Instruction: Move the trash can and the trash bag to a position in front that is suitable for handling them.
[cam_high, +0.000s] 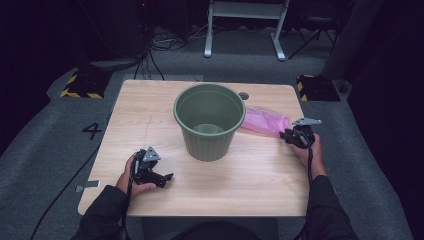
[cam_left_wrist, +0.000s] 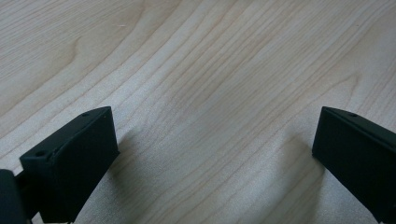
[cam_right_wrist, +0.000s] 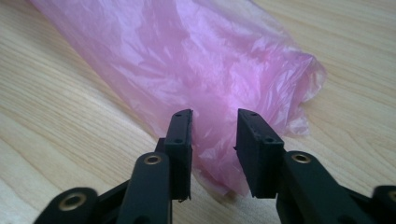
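A green plastic bucket (cam_high: 209, 125) stands upright and empty at the middle of the wooden table (cam_high: 150, 105). To its right lies a crumpled pink plastic bag (cam_high: 262, 120), flat on the wood. My right gripper (cam_high: 284, 134) is at the bag's right end. In the right gripper view its jaws (cam_right_wrist: 214, 126) stand narrowly apart, with the edge of the pink bag (cam_right_wrist: 196, 60) in the gap between them. My left gripper (cam_high: 167, 179) rests near the front left of the table, and its jaws (cam_left_wrist: 215, 140) are wide apart over bare wood (cam_left_wrist: 210, 70).
A small round grey grommet (cam_high: 243, 95) sits in the table behind the bucket. Beyond the table are a grey carpet floor (cam_high: 60, 135), cables (cam_high: 160, 45), a white desk frame (cam_high: 245, 25) and yellow-black striped blocks (cam_high: 80, 85).
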